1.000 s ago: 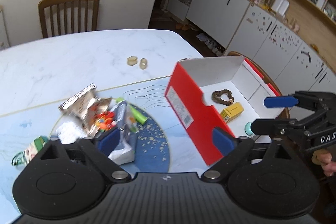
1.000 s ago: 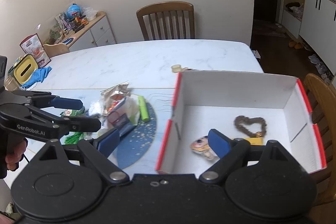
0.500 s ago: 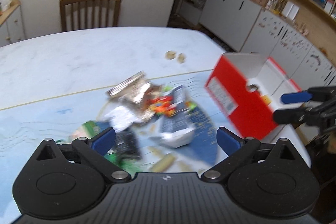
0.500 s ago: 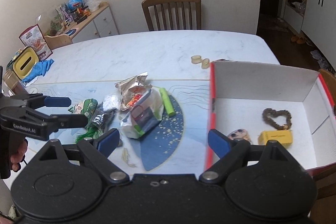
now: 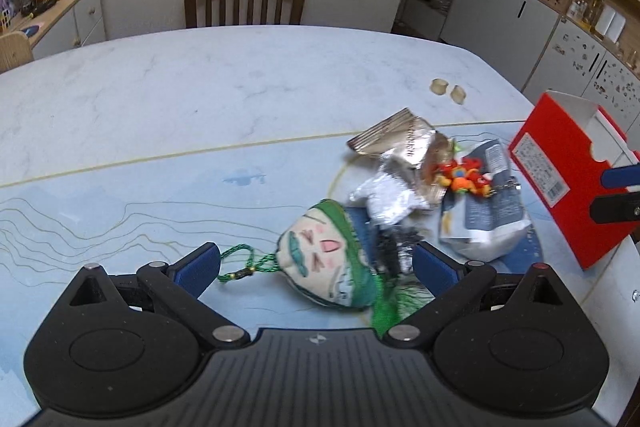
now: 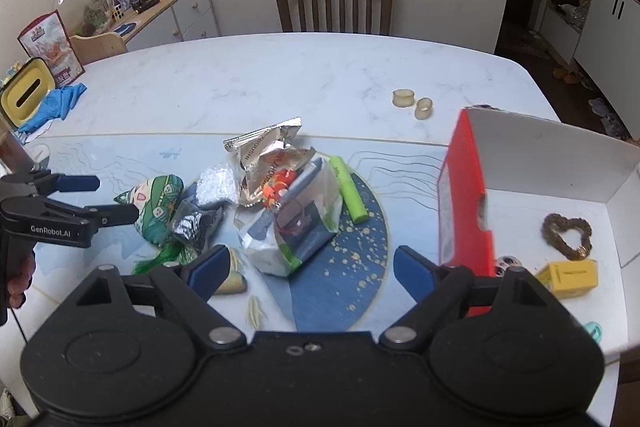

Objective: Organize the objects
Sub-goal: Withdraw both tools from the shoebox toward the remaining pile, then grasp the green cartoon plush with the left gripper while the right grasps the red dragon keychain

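The left gripper (image 5: 316,267) is hanging just over the blue patterned table mat (image 5: 120,195), its jaws standing wide apart with nothing pressed between them. Lying between the blue pads is a soft stuffed cloth charm with a painted face and green fabric back (image 5: 328,267), its green braided cord (image 5: 244,263) trailing toward the left pad and a green tassel (image 5: 386,311) spilling toward the camera. It is looking light and squashy, so pinching across the padded body should hold better than taking the thin cord, which would let it swing.

The right gripper (image 6: 312,267) is also open, though its jaws are closing slightly at this moment with nothing between them; it is hovering before a clear plastic bag with dark printed packs inside (image 6: 296,227). That bag is looking limp and slippery, best gripped at a gathered fold.

Just beyond are lying a crumpled silver foil snack wrapper (image 6: 268,155), an orange-red toy figure (image 6: 276,187) and a lime-green marker (image 6: 352,193). Farther right, the red-sided white cardboard box (image 6: 464,211) is standing open, already holding a brown bead heart (image 6: 566,235) and a small yellow box (image 6: 570,277). Two beige rings (image 6: 412,103) are sitting well apart on the white marble table (image 6: 280,79).
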{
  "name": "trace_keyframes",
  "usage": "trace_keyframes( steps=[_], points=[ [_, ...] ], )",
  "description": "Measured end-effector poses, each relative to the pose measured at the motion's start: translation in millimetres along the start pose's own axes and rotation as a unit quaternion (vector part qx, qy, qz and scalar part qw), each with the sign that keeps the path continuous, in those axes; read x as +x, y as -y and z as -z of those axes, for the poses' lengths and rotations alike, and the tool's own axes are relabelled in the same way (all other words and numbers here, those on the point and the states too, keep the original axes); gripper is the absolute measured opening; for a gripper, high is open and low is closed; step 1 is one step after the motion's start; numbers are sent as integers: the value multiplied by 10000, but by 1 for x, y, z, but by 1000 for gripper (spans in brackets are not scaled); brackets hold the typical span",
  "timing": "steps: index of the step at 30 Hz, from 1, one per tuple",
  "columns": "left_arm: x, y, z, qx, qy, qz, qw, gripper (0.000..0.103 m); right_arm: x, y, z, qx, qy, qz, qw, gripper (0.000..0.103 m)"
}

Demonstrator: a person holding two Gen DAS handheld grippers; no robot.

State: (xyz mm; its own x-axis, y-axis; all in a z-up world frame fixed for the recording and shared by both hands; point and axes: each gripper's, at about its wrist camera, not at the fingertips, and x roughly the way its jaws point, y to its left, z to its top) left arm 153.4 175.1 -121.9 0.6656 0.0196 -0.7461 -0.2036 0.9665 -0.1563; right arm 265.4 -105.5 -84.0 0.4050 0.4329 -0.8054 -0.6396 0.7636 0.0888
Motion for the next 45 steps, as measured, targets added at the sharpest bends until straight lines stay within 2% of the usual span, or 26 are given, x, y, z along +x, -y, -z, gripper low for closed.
trace_keyframes(
  steps=[3,5,8,13,19,23,25,29,33,42,45],
  points=[
    [7,-5,2,71,5,40,10000,103,10,-8,-8,-91,-43,39,9999,88],
    [10,-6,2,152,-4,30,9999,103,16,-13,-16,-155,-7,156,9998,83],
    [13,-5,3,290,33,72,9995,103,22,-26,-27,-690,115,268,9972,82],
    [19,-7,2,326,55,160,9993,103,42,-52,-38,-1900,56,183,9816,80],
    [26,-14,0,216,58,316,9993,103,68,-64,-46,-2542,-274,-83,9667,77],
    [32,-20,-2,77,46,420,9991,103,84,-69,-43,-3021,-460,-54,9522,74],
    [35,-21,-2,80,43,457,9989,103,90,-71,-42,-3178,-537,-61,9466,69],
    [38,-18,-2,168,65,477,9987,102,101,-74,-39,-3459,-605,18,9363,68],
    [43,-19,-2,113,16,555,9984,102,109,-70,-41,-3358,-695,12,9394,66],
    [47,-19,-1,90,-54,669,9977,81,118,-70,-37,-3369,-717,34,9388,56],
    [47,-14,0,213,-72,656,9976,70,120,-70,-36,-3361,-729,59,9390,51]
  ],
)
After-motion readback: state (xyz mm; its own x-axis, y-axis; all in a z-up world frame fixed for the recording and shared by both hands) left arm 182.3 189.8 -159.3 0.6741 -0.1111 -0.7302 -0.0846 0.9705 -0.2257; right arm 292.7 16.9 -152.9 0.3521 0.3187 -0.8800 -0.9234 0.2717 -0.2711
